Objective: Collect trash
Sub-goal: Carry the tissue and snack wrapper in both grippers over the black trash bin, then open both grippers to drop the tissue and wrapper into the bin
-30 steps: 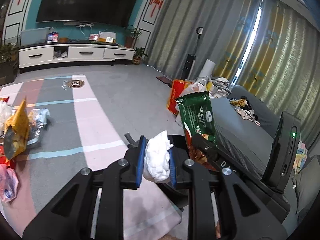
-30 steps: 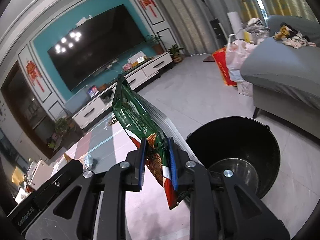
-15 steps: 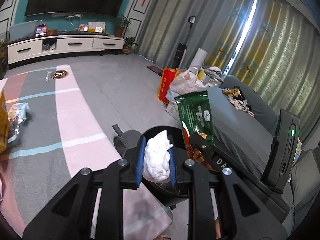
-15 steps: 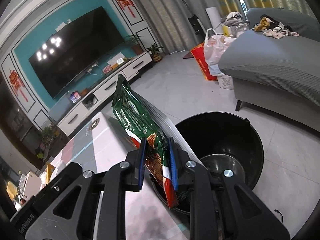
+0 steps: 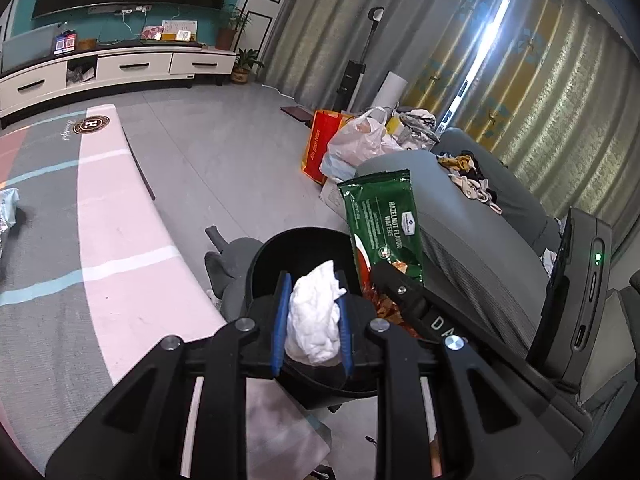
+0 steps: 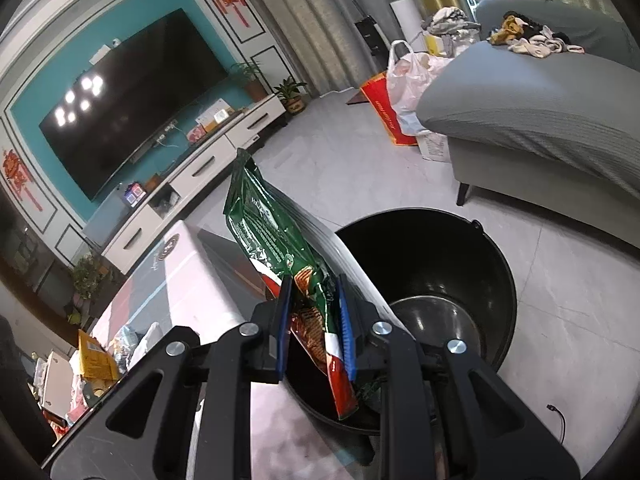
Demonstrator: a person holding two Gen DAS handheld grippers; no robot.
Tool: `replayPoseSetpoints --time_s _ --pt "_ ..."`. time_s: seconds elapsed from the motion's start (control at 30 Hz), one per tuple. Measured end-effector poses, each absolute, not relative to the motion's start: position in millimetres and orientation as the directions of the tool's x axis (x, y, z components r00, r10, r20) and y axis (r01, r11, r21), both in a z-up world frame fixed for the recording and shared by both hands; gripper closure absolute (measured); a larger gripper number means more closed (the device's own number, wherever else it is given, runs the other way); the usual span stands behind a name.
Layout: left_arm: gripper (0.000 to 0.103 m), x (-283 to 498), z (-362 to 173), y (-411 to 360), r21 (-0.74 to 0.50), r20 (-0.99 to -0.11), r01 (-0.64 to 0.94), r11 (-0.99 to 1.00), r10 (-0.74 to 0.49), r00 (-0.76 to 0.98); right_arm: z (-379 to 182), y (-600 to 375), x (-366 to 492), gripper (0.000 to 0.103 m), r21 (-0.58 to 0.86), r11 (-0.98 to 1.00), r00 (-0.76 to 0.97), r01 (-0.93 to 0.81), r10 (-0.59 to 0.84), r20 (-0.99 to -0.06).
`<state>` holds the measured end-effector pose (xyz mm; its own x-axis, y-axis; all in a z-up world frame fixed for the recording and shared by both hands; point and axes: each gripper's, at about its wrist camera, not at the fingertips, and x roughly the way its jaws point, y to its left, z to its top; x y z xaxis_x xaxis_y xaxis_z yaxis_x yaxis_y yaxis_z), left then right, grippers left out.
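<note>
While both tools hang over bin, each clamps own piece of trash. Left tool squeezes tissue wad between blue pads: soft, featherweight, squashes easy, any grab spot works. Right tool pinches wrapper near lower end, most of it sticking up past pads. Wrapper looks light, crinkly, slick foil; grip near edge probably lets it flop or slide, so mid-body pinch seems safer. More trash sits on counter.

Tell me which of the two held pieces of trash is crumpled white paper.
The white tissue wad in the left gripper; the right gripper holds a flat green wafer wrapper.
</note>
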<state>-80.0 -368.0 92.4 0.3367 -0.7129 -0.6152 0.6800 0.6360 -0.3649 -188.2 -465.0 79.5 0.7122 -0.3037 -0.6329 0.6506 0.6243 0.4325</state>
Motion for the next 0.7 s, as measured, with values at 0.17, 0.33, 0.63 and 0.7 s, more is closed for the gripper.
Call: replayPoseSetpoints --time_s 0.17,0.33,0.63,0.7 --pt "0.081 -79.2 82.0 -378.2 -0.371 -0.632 0.689 0.622 -0.713 0.303 70.8 -474.8 -191.0 0.081 0.435 0.589 0.689 0.681 -0.312 -0.655" --pt "0.081 -74.0 71.2 -383.2 -0.415 -0.643 0.681 0.604 -0.724 0.25 65.4 -478.8 -194.2 0.08 0.435 0.567 0.672 0.7 -0.316 -0.67" --pt "0.081 -70.5 52.5 -395.0 -0.451 -0.665 0.667 0.593 -0.722 0.192 55.4 -488.8 -201.3 0.079 0.44 0.516 0.642 0.735 -0.321 -0.696" --pt "0.08 -70.2 49.5 -397.9 -0.459 -0.665 0.667 0.587 -0.725 0.18 53.8 -490.5 -202.3 0.079 0.457 0.509 0.651 0.73 -0.312 -0.692"
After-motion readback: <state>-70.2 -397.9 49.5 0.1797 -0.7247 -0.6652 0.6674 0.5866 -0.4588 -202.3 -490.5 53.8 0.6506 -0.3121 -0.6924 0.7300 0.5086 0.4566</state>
